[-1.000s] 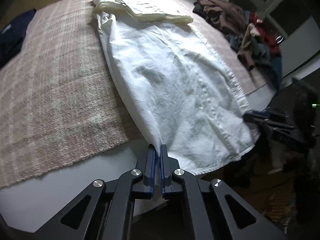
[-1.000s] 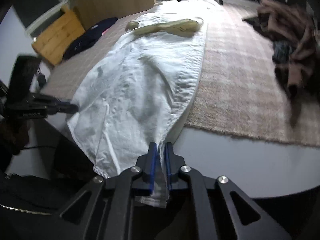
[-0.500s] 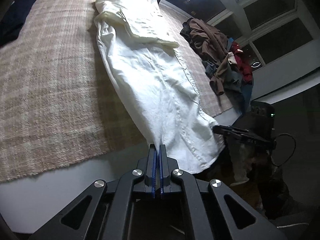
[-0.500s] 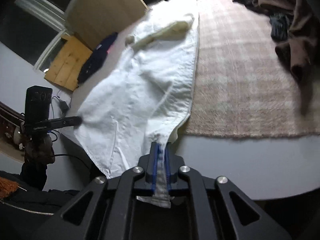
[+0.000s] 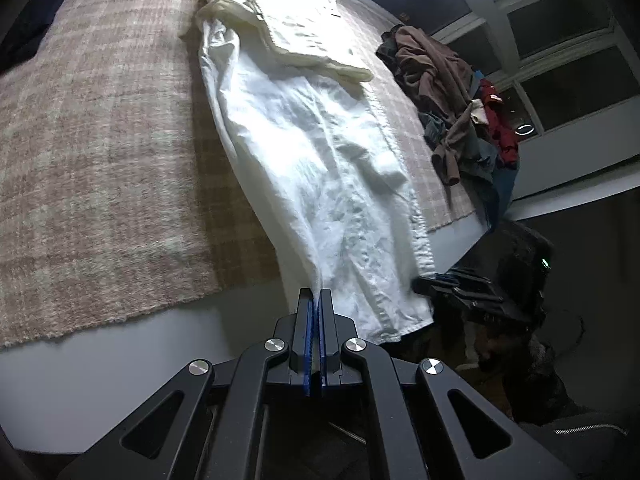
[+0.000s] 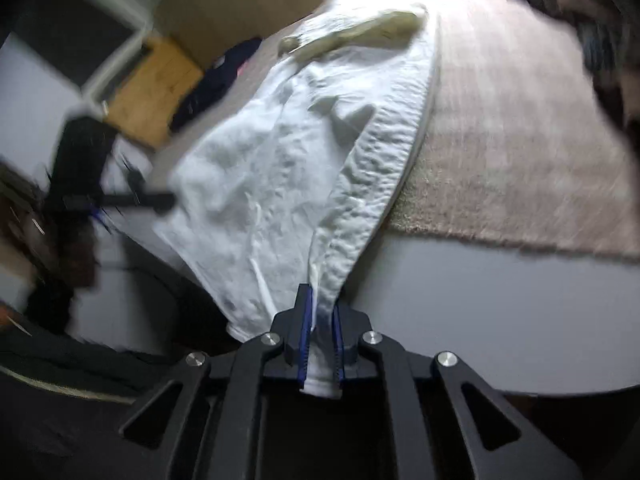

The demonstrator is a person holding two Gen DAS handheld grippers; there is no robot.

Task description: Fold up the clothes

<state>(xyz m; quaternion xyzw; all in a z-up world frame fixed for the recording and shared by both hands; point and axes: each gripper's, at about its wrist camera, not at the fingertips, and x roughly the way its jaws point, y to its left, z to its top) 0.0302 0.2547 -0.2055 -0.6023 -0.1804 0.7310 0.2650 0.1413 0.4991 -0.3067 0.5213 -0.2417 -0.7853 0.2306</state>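
- Crumpled white cotton garment (image 5: 320,168), long and narrow, lies on a fuzzy pink plaid blanket (image 5: 100,152), its near end hanging past the edge.
- Right view is motion-blurred.
- Long axis runs away from both grippers.
- Left gripper (image 5: 315,300) is clenched on one hem corner; right gripper (image 6: 322,312) is closing, with the other corner bunched between its jaws.

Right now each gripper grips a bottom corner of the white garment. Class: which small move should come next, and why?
Probably lift both corners together and carry the hem toward the collar end. The left gripper is shut on one corner of the white garment; the right gripper, its jaws closing, has cloth between them. The garment lies lengthwise on the plaid blanket, hem hanging off the edge.
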